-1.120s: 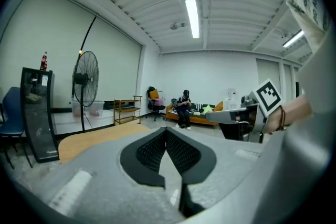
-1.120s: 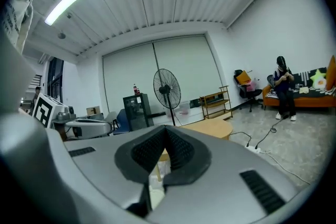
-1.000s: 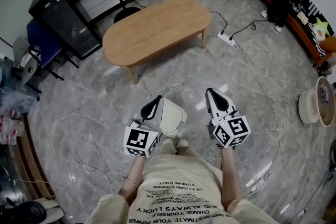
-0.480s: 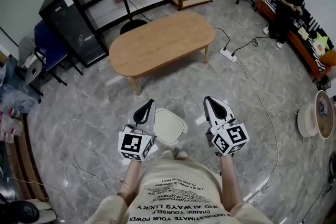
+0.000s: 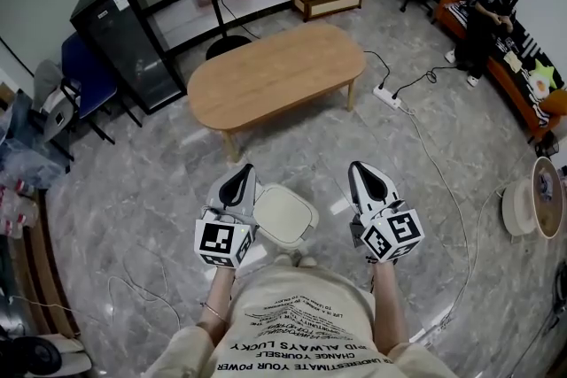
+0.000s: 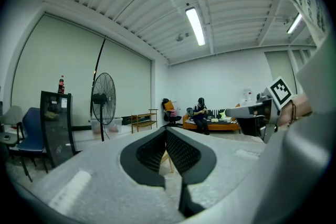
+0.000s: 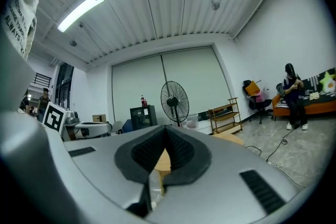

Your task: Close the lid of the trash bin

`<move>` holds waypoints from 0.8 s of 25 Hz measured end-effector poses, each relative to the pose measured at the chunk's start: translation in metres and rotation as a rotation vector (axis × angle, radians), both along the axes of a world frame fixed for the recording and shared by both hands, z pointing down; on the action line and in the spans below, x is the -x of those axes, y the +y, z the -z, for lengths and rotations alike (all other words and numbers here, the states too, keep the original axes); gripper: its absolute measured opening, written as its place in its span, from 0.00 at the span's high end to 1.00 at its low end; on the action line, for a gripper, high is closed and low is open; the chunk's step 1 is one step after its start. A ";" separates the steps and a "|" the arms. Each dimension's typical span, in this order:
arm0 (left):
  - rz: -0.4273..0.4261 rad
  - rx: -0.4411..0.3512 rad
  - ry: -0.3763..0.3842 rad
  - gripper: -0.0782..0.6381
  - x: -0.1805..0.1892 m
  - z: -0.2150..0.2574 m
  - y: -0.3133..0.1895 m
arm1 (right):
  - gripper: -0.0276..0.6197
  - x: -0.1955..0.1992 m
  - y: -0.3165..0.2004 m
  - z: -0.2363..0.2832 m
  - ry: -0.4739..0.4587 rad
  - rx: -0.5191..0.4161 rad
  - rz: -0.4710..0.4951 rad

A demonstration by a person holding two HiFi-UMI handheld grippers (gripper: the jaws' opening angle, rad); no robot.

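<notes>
The left tool and right tool are both pressed together, empty and pointing level. The trash bin stands on the floor below and between them, its lid apparently down, so neither needs to grip.

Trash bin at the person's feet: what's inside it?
Nothing inside shows. From above, only the trash bin top is visible: its cream lid lies flat over the opening and covers whatever it holds.
</notes>
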State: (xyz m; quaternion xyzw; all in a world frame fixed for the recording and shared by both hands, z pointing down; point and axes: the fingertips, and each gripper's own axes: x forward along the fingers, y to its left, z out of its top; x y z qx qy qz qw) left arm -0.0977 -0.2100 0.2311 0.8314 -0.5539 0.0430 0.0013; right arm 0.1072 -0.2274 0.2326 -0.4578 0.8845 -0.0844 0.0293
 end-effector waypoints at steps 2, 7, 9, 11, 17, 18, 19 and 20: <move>0.000 0.002 -0.001 0.86 0.001 -0.001 0.000 | 0.95 0.000 0.000 0.000 0.003 -0.001 -0.002; 0.005 0.006 -0.003 0.86 0.003 -0.004 0.001 | 0.95 0.000 0.003 -0.003 0.006 0.002 -0.005; 0.007 0.008 -0.004 0.86 0.004 -0.005 0.002 | 0.95 -0.001 0.004 -0.004 0.006 0.002 -0.005; 0.009 0.011 -0.004 0.86 0.006 -0.006 0.002 | 0.95 0.000 0.004 -0.005 0.006 0.004 -0.005; 0.015 0.021 -0.001 0.86 0.011 -0.010 0.004 | 0.95 0.005 0.004 -0.005 0.009 0.003 -0.002; 0.015 0.022 -0.001 0.86 0.011 -0.010 0.004 | 0.95 0.005 0.004 -0.005 0.009 0.003 -0.001; 0.016 0.022 -0.002 0.86 0.011 -0.010 0.004 | 0.95 0.005 0.003 -0.005 0.010 0.002 -0.001; 0.017 0.023 -0.002 0.86 0.011 -0.010 0.004 | 0.95 0.005 0.003 -0.004 0.011 0.002 0.000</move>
